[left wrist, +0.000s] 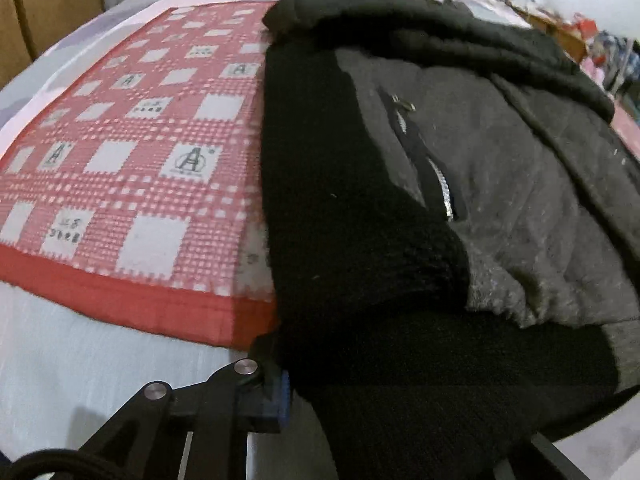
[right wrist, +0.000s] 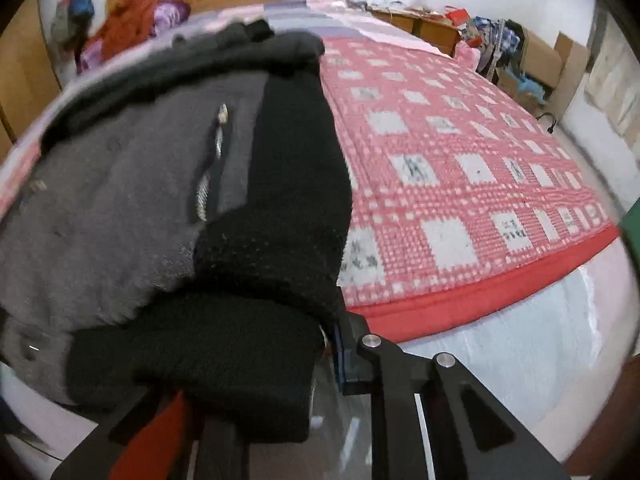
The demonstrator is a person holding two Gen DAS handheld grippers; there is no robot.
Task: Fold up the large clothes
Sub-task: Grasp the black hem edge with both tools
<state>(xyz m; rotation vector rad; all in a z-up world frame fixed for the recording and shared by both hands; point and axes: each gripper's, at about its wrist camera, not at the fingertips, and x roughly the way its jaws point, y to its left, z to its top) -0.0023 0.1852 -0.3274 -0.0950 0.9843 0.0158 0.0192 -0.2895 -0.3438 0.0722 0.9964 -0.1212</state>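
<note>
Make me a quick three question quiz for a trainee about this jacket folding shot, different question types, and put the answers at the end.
1. True or false: the black and grey jacket lies on a red checked mat.
2. Multiple choice: what part of the jacket fills the right gripper? A) the hood B) a black ribbed cuff or hem C) the zip pull
3. Fill in: the pocket zip on the grey panel is ____ in colour.

Key: 1 true. 2 B; black knit bunches against the one visible finger, though whether it is clamped cannot be told. 3 silver.
</note>
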